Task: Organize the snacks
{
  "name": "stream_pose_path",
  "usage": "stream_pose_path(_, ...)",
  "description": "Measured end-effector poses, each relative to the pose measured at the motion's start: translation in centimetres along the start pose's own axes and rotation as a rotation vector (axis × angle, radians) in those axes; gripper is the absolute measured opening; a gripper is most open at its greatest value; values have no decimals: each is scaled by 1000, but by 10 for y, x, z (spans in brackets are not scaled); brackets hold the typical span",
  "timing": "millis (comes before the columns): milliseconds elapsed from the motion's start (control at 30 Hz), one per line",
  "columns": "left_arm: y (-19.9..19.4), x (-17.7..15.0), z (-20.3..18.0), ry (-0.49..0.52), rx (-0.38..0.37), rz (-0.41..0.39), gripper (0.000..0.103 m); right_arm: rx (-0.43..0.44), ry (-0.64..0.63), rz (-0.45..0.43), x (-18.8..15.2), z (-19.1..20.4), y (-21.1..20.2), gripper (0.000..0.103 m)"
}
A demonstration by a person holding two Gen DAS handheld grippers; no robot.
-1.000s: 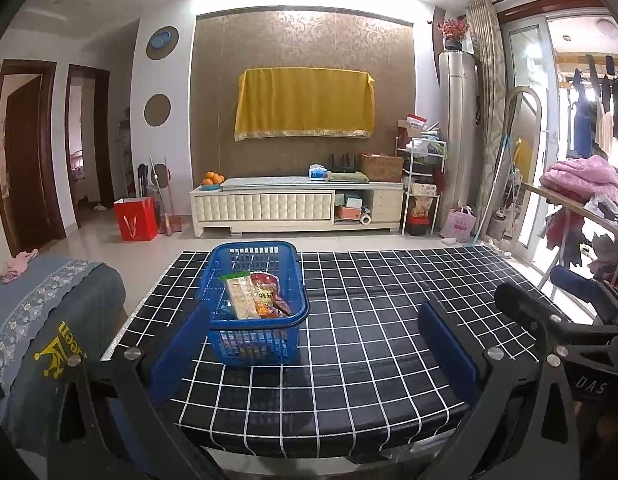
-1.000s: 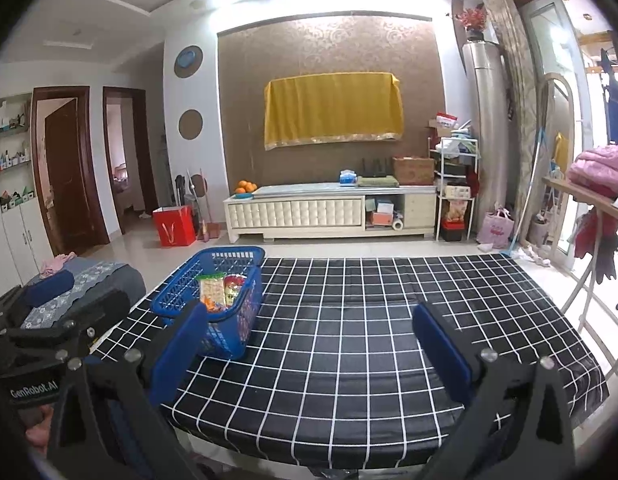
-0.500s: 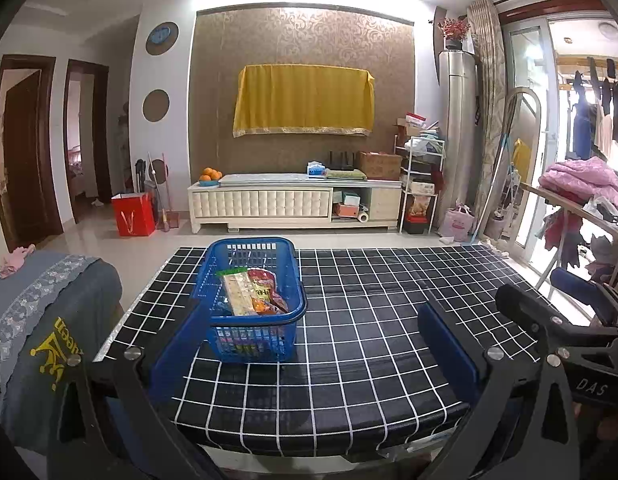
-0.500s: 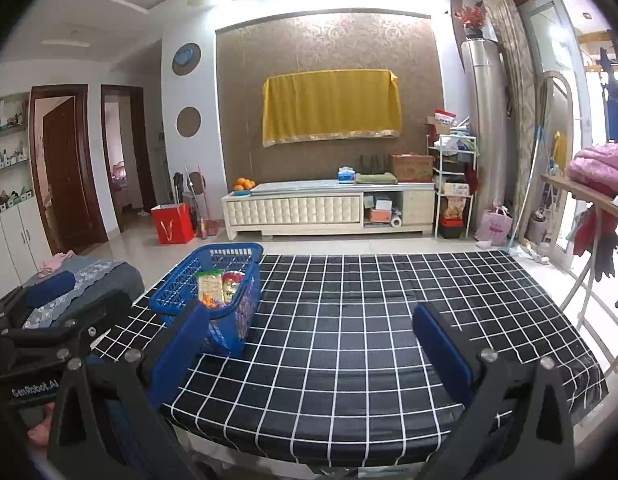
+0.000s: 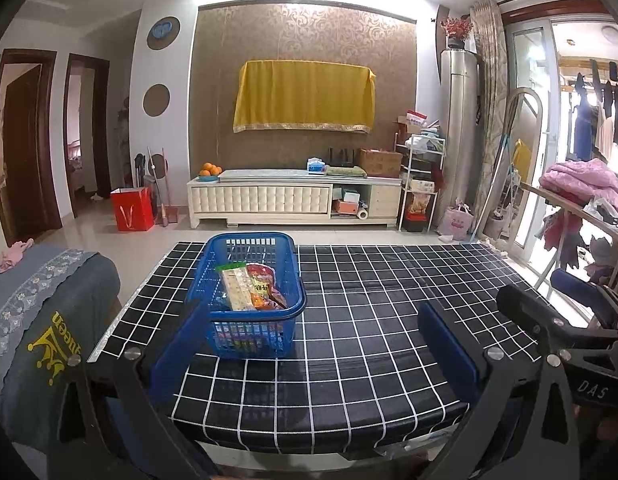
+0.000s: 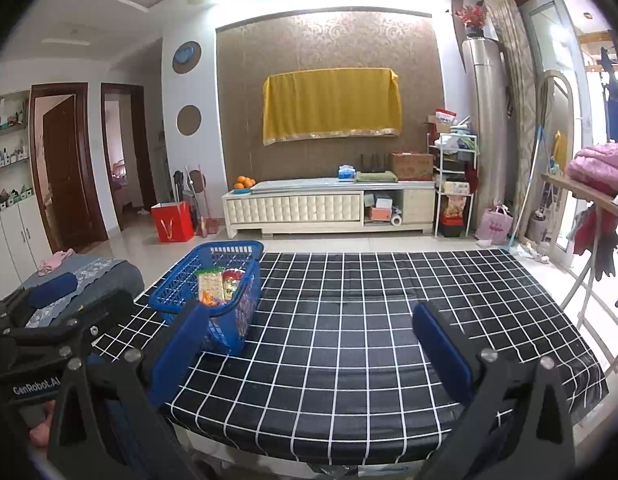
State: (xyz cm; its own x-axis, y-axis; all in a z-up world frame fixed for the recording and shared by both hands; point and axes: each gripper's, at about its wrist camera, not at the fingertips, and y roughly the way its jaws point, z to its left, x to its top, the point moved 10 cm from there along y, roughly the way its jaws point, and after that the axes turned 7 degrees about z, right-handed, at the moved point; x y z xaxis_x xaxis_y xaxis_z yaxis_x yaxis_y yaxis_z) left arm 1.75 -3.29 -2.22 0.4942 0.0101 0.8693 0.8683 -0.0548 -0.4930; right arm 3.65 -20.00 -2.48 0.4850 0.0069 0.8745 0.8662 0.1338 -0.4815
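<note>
**Snacks sit in the basket, both grippers empty**

We hold the left gripper (image 5: 313, 336) and the right gripper (image 6: 309, 336) with fingers spread wide, gripping nothing, above the near edge of the checked table (image 5: 389, 304). The blue basket (image 5: 251, 322) stands on the table's left side, with 2 snack packets (image 5: 251, 286) visible inside.
</note>
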Motion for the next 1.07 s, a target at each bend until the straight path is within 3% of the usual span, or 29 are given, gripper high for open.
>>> stream_pose_path(1067, 10, -9, 1, -27, -14, 43, 103, -1, 0, 19, -1, -2, 4, 103)
